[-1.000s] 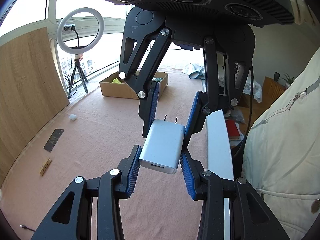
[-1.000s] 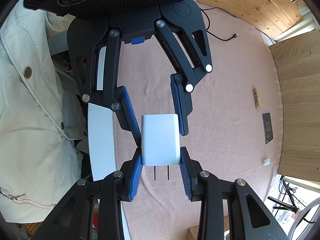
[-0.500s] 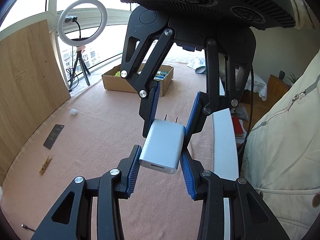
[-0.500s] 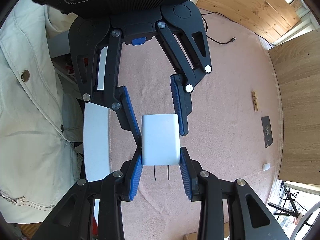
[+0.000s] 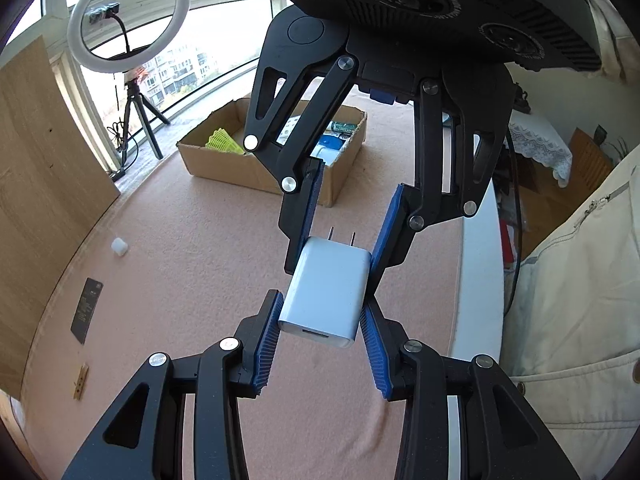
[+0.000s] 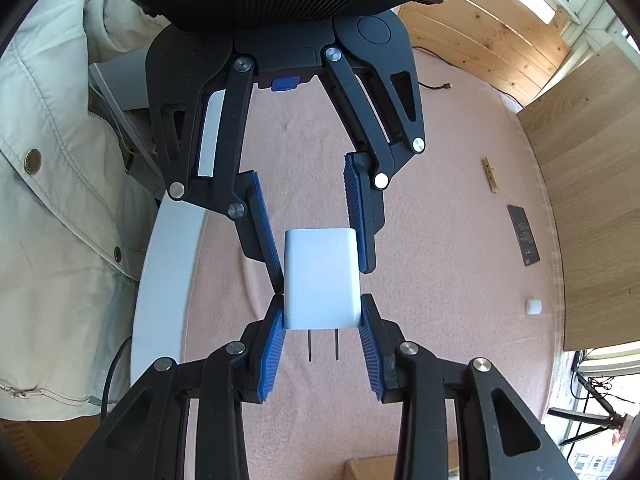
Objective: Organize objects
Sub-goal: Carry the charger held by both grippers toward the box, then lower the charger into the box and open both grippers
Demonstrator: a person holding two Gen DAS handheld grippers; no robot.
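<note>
A white wall charger (image 5: 326, 288) with two prongs hangs above the pink cloth (image 5: 200, 260), gripped from both ends. My left gripper (image 5: 320, 314) is shut on its USB end, blue pads pressing both sides. My right gripper (image 5: 340, 246) comes from the opposite side and is shut on the prong end. In the right wrist view the charger (image 6: 320, 276) shows its flat side, with my right gripper (image 6: 322, 312) at the prongs and my left gripper (image 6: 318, 264) on the far end. An open cardboard box (image 5: 260, 168) holding several items sits behind.
On the cloth lie a small white piece (image 5: 119, 246), a black card (image 5: 87, 311) and a wooden clothespin (image 5: 81, 382). A ring light on a tripod (image 5: 128, 12) stands by the window. A person's cream jacket (image 5: 580, 320) is beyond the table's white edge (image 5: 478, 280). A cable (image 6: 436, 86) lies far off.
Both grippers have travelled together over the cloth with the charger between them. The cardboard box now looks larger and closer. The grips are unchanged.
</note>
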